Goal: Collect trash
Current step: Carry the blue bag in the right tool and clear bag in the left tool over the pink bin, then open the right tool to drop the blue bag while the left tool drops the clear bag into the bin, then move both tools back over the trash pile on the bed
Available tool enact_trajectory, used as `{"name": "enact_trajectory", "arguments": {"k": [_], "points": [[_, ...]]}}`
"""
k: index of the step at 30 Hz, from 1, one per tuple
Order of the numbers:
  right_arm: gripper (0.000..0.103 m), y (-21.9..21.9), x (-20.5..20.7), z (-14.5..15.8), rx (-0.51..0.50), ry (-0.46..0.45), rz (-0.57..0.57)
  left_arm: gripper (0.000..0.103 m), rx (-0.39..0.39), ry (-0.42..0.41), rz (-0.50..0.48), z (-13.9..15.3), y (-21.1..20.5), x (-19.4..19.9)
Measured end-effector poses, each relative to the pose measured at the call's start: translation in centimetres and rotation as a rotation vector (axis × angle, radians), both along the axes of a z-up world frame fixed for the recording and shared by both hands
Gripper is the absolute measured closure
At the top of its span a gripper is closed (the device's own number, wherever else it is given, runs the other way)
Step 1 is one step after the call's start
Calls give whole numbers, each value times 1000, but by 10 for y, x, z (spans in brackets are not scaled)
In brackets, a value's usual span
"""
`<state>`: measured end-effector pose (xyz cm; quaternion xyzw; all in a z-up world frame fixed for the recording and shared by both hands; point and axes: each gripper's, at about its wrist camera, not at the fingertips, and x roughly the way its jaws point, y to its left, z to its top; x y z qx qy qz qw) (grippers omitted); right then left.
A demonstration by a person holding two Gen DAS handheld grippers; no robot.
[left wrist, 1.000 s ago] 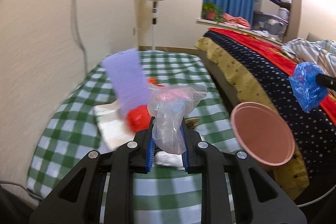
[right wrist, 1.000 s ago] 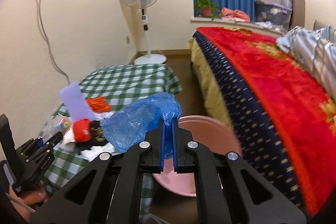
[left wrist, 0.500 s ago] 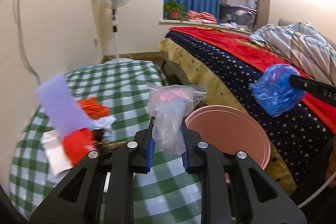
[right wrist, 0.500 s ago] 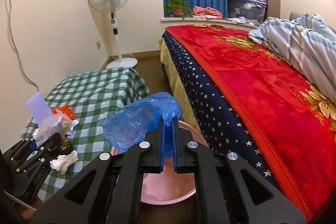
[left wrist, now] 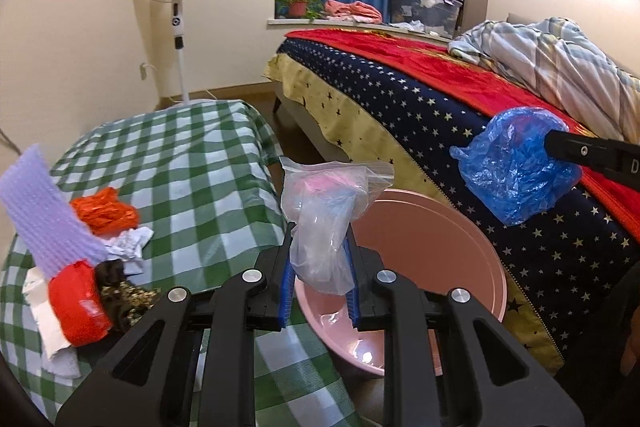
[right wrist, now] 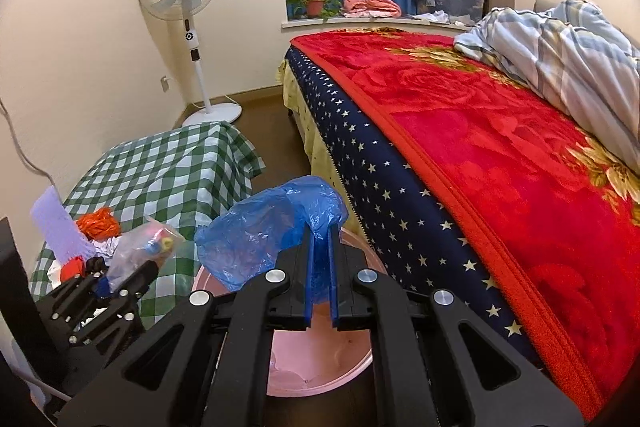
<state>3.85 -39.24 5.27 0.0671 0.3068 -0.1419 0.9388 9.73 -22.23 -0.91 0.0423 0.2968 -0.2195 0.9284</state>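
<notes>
Partly hidden pink basin (right wrist: pixel 320 367) below claws

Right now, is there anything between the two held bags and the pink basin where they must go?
Nothing visible blocks them. The clear zip bag in the left tool and the blue plastic bag in the right tool both hang over the open pink basin, with only air below.
</notes>
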Motion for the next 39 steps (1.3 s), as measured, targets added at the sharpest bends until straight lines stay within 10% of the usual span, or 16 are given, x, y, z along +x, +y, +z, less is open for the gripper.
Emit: {"name": "enact_trajectory", "arguments": {"k": [3,6,39], "points": [[86,-1,1,-1,3,7,-14,80,-11,21,-33,-3,-7,4],[48,-3,0,0,1,4,-37,64,-26,36,-53,-5,-9,5],[49,73,-18,17,-48,-147,220,61,-65,-26,80,30,94,-33]]}}
